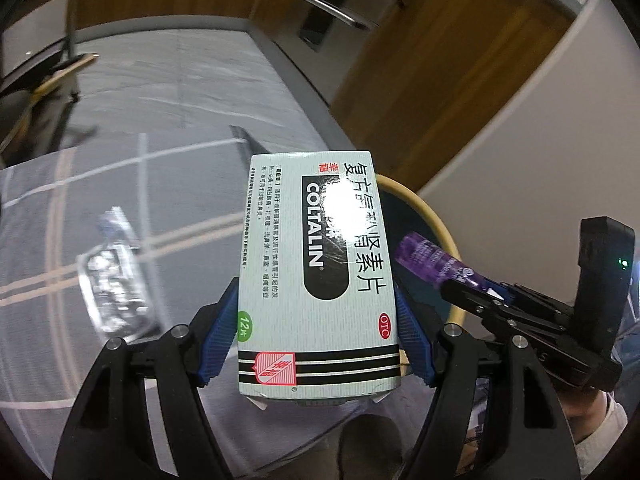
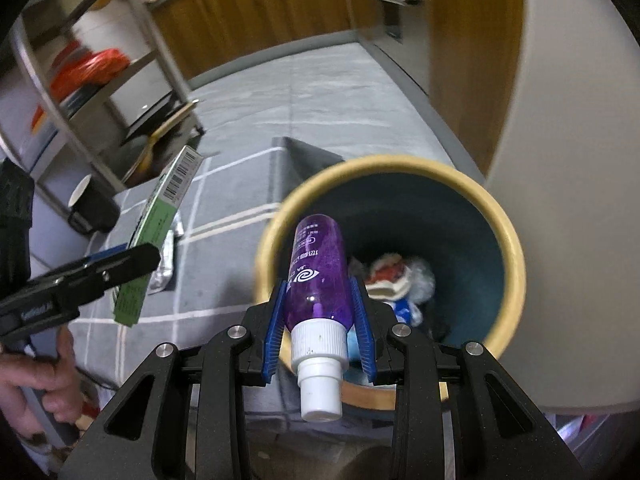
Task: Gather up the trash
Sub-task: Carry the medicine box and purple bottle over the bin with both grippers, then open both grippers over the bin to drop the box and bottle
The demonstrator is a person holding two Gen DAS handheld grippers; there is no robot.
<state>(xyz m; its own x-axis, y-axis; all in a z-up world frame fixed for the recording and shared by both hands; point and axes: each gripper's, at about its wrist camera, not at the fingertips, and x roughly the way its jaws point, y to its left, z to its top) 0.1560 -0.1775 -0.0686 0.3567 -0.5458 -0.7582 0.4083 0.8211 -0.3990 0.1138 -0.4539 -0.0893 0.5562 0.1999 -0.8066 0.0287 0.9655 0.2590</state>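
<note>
Purple bottle sits clamped in our right gripper: translucent plastic, white print and a swirl logo on the side, white ribbed cap with a narrow nozzle pointing back toward the camera. Blue pads press on both sides just above the cap, jaws set narrow. Bottle hangs over the near rim of the bin.

Bin: cream rim, dark teal inside, crumpled white, red and blue wrappers already at the bottom. It stands on grey carpet with pale grid lines, beside a white wall.

Left gripper holds a box, jaws wide, pads on its two long edges. Box is pale green-white card, glare across the face, "COLTALIN" on a black panel, Chinese text, red "OTC" oval, green "12" dot, black stripes and a red emblem at the near end. From the right wrist view we see its green side and a barcode, and it's up in the air left of the bin.

Foil blister pack lies on the carpet, left of the box, blurred.
</note>
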